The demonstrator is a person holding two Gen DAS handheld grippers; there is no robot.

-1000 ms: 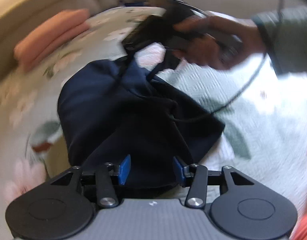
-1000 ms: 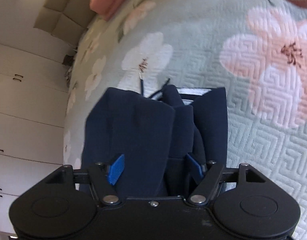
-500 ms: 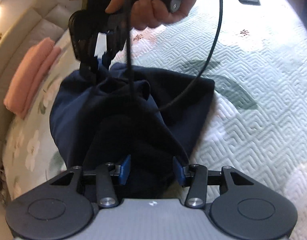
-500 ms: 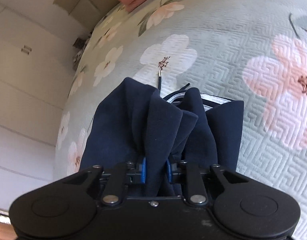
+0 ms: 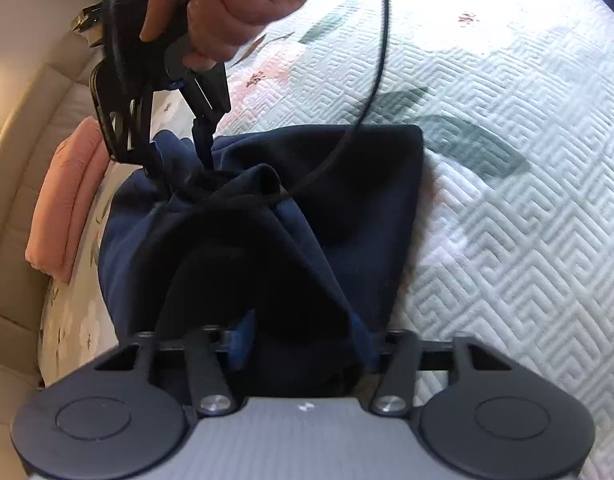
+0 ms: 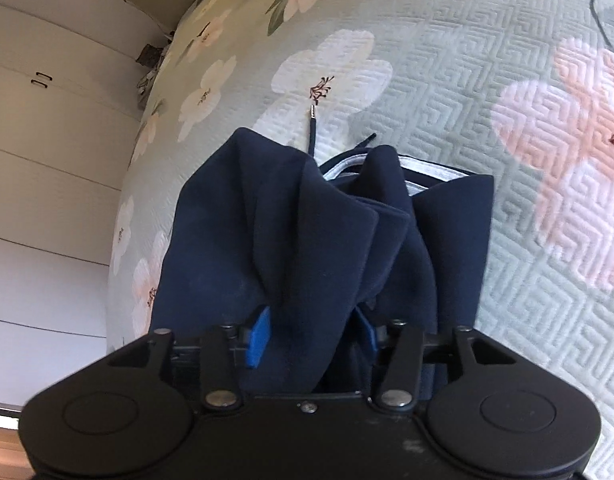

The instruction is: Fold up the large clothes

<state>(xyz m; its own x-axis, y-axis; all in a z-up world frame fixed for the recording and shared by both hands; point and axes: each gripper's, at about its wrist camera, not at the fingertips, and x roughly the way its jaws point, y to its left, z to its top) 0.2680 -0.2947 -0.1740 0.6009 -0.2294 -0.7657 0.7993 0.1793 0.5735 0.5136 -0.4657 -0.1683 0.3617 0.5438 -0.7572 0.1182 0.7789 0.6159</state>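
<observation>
A navy blue hooded garment [image 5: 347,200] lies bunched on a pale green floral quilt [image 5: 507,220]. My left gripper [image 5: 303,340] has its jaws wide apart with navy cloth lying between the blue pads. My right gripper [image 6: 313,334] also stands part open around a thick fold of the same garment [image 6: 307,248], the blue pads [image 6: 259,336] apart and not pinching. In the left wrist view the right gripper [image 5: 175,148] sits at the garment's far end, held by a hand. A drawstring tip [image 6: 312,114] and the grey hood lining [image 6: 423,170] show beyond the folds.
A folded pink cloth [image 5: 67,196] lies at the quilt's far left edge by a beige padded headboard [image 5: 23,128]. A black cable [image 5: 371,92] hangs from the right gripper over the garment. White wardrobe doors [image 6: 47,160] stand beyond the bed.
My right gripper, shut on the fold half a second ago, has opened. The left gripper has stayed open and moved in over the garment, nearer the right gripper.
</observation>
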